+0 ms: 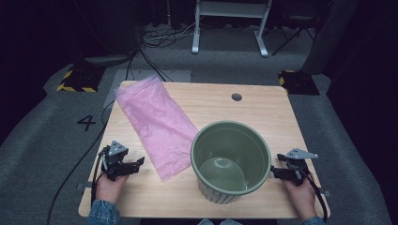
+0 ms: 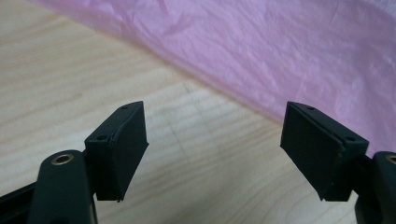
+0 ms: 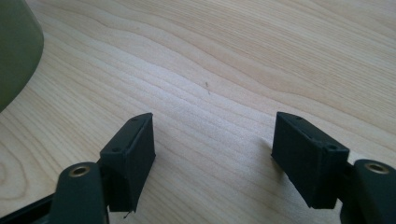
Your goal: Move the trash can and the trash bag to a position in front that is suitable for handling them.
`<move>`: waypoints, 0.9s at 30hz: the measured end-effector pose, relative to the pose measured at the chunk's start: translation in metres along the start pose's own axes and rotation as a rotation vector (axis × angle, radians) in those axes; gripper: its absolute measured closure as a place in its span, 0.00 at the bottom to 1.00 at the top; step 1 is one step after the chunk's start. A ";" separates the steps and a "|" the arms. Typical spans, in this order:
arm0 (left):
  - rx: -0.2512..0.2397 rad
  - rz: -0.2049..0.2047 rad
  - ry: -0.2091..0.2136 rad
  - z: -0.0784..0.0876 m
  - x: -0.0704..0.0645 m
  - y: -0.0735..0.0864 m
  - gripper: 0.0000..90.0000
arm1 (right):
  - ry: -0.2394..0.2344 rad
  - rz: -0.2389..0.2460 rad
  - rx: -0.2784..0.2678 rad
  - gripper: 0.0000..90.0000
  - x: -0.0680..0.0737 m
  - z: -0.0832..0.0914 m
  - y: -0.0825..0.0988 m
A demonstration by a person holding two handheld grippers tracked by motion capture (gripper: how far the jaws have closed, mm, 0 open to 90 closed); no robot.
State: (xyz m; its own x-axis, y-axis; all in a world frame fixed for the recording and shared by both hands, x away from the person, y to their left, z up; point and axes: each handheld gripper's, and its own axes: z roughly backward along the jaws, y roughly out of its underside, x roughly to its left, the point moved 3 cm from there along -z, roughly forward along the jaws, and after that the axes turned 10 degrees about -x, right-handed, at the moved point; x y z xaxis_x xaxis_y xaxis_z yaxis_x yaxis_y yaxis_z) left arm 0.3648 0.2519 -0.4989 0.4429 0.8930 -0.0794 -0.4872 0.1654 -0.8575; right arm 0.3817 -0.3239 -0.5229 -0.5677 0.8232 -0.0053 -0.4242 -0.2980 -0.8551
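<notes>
at the table's near edge, the left gripper [image 1: 139,162] and right gripper [image 1: 274,171] sit released (nothing between either's jaws); a careless pinch of the thin pink plastic bag [image 1: 155,122] could tear it or nudge the round green plastic bin [image 1: 230,160].

From above, I can't see the base of the green bucket [image 1: 230,159]; its own rim and wall hide where it meets the surface [image 1: 263,112]. My forearms are cut off at the bottom edge. In the right gripper view the bucket is clipped to a green sliver at the left edge, and in the left gripper view the pink bag [image 2: 280,51] runs off top and right.
</notes>
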 end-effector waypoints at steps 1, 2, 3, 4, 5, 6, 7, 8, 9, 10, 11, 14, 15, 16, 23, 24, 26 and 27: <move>-0.001 -0.002 -0.003 -0.001 0.001 -0.003 0.25 | 0.000 0.000 0.000 0.33 0.000 0.000 0.000; -0.005 0.002 -0.006 -0.003 0.002 -0.006 0.25 | 0.000 0.000 0.000 0.33 0.000 0.000 0.000; -0.005 0.004 -0.007 -0.005 0.003 -0.009 0.25 | 0.000 0.000 -0.001 0.33 0.000 0.000 0.000; -0.006 0.005 -0.004 -0.007 0.003 -0.012 0.25 | 0.000 0.000 0.000 0.33 0.000 0.000 0.000; -0.003 0.007 -0.006 -0.010 0.004 -0.015 0.25 | 0.000 0.000 0.000 0.33 0.000 0.000 0.000; 0.000 0.008 -0.007 -0.013 0.004 -0.017 0.25 | 0.001 0.000 0.000 0.33 0.000 0.000 0.000; 0.006 0.004 -0.008 -0.015 0.005 -0.019 0.25 | 0.001 0.000 0.000 0.33 0.000 0.000 0.000; 0.008 0.003 -0.009 -0.019 0.006 -0.022 0.25 | 0.002 0.000 0.000 0.33 0.000 0.000 0.000; 0.012 0.002 -0.009 -0.021 0.007 -0.024 0.25 | 0.003 -0.002 0.000 0.33 0.000 0.000 0.000; 0.012 0.002 -0.010 -0.024 0.008 -0.026 0.25 | 0.003 -0.002 -0.001 0.33 0.000 0.000 0.000; 0.012 -0.003 -0.016 -0.027 0.010 -0.029 0.25 | 0.003 -0.002 -0.001 0.33 0.000 0.000 0.000; 0.028 0.006 -0.024 -0.036 0.015 -0.035 0.24 | 0.004 -0.002 -0.001 0.33 0.000 0.000 0.000; 0.031 -0.002 -0.032 -0.039 0.017 -0.037 0.24 | 0.003 -0.002 -0.001 0.33 0.000 0.000 0.000; 0.041 -0.002 -0.035 -0.043 0.019 -0.039 0.24 | 0.003 -0.002 -0.001 0.33 0.000 0.000 0.000; 0.084 -0.002 -0.042 -0.067 0.026 -0.046 0.25 | 0.004 -0.003 -0.001 0.33 0.000 0.000 0.000; 0.079 -0.003 -0.043 -0.070 0.026 -0.047 0.26 | 0.004 -0.003 -0.001 0.33 0.000 0.000 0.000; 0.078 -0.008 -0.053 -0.073 0.028 -0.046 0.27 | 0.005 -0.002 -0.001 0.33 0.000 0.000 0.000; 0.085 -0.002 -0.067 -0.076 0.030 -0.045 0.27 | 0.005 -0.002 -0.001 0.33 0.000 0.000 0.000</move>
State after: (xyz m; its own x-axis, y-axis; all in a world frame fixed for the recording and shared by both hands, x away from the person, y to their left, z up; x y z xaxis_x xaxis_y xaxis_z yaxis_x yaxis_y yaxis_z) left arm 0.4571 0.2401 -0.5012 0.3938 0.9183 -0.0407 -0.5496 0.1998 -0.8112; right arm 0.3818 -0.3234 -0.5230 -0.5628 0.8265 -0.0060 -0.4247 -0.2954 -0.8558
